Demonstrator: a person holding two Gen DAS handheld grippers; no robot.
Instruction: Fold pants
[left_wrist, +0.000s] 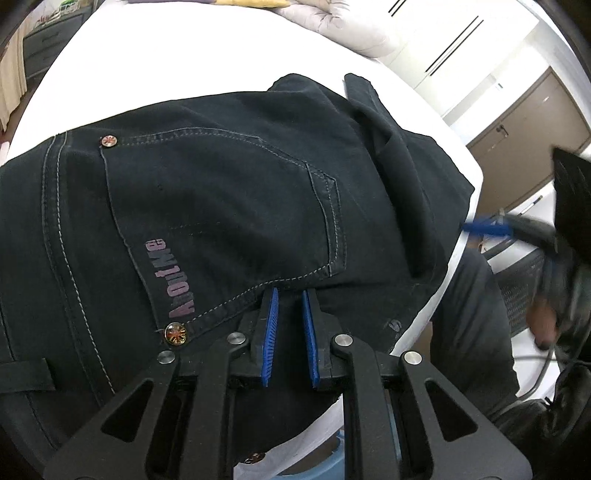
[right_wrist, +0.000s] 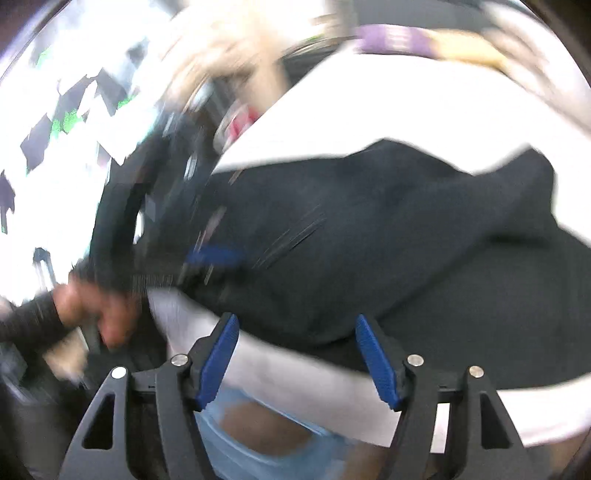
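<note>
Dark navy jeans (left_wrist: 221, 206) lie folded on a white table (left_wrist: 166, 62), back pocket up with a pink "AboutMe" print and two rivets. My left gripper (left_wrist: 289, 295) hovers over the waist end just below the pocket. Its blue pads stand a narrow gap apart with nothing between them. The right gripper shows blurred in the left wrist view (left_wrist: 487, 227), off the table's right edge. In the right wrist view, which is blurred by motion, the jeans (right_wrist: 369, 236) spread ahead and my right gripper (right_wrist: 295, 321) is wide open and empty at the table's near edge.
The white table's near edge (right_wrist: 295, 373) runs under the right gripper. Pale cushions (left_wrist: 343, 26) lie at the far side. Brown cabinets (left_wrist: 524, 122) stand to the right. The person's hand (right_wrist: 92, 306) holding the left gripper shows at left in the right wrist view.
</note>
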